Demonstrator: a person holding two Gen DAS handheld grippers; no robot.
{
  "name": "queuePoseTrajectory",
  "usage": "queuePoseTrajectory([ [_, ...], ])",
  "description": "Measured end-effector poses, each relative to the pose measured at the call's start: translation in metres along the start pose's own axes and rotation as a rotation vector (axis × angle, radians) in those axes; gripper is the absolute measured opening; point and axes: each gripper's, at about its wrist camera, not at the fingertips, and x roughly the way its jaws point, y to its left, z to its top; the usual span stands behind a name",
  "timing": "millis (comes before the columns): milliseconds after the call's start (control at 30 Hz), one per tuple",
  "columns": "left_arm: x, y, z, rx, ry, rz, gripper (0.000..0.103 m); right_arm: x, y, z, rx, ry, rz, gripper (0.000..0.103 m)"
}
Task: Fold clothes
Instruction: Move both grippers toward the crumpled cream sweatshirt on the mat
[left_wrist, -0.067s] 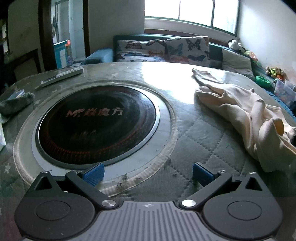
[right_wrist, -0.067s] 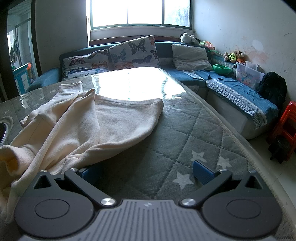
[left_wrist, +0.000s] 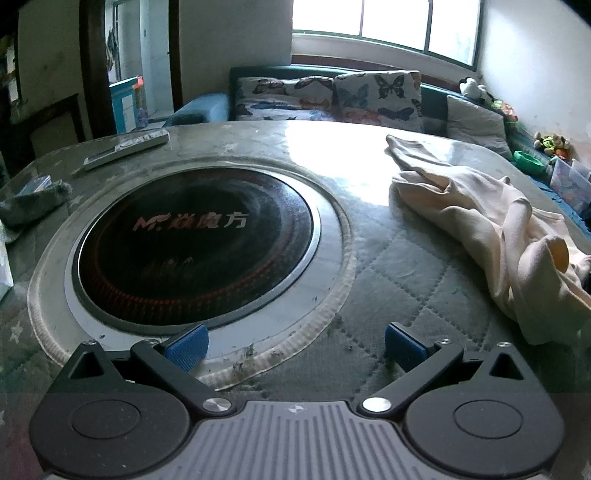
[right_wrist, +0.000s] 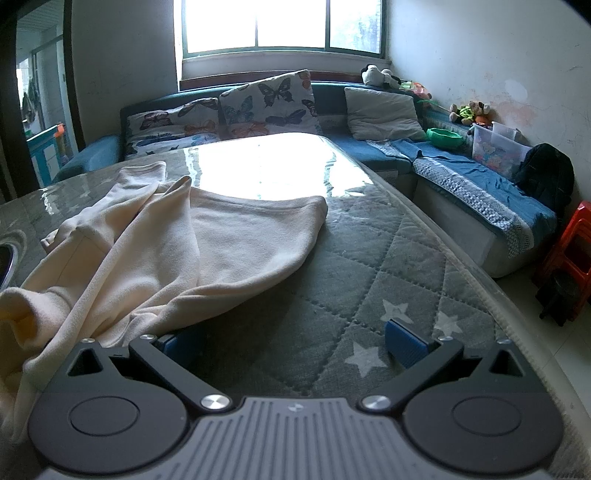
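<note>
Both hand-held grippers, left (left_wrist: 295, 345) and right (right_wrist: 291, 341), gape empty above the surface (right_wrist: 332, 295), where the garment (right_wrist: 177, 243) lies crumpled beside the right one; a bin (right_wrist: 498, 149) on the sofa holds unclear items.

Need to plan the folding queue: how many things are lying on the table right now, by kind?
Cream garment: 1
Remote control: 1
Dark grey cloth: 1
Total: 3
The white thing at the left edge is cut off, so it is not counted.
</note>
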Motion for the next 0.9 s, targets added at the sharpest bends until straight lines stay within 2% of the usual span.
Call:
queuePoseTrajectory([
  [200, 0.001, 0.003, -0.005, 0.013, 0.005, -0.021, 0.103, -0.014, -0.039, -0.01, -0.03, -0.001, 0.036, 0.103],
  [333, -0.005, -0.002, 0.0, 0.006, 0.042, 0.004, 0.103, -0.035, -0.05, -0.017, -0.078, -0.03, 0.029, 0.103],
  [433, -0.001, -0.015, 0.008, 0.0, 0.07, 0.027, 0.103, -0.052, -0.052, -0.022, -0.09, -0.056, 0.035, 0.103],
  [900, -0.016, -0.037, 0.006, 0.007, 0.117, 0.01, 0.103, -0.105, -0.051, -0.037, -0.049, -0.106, 0.151, 0.103],
])
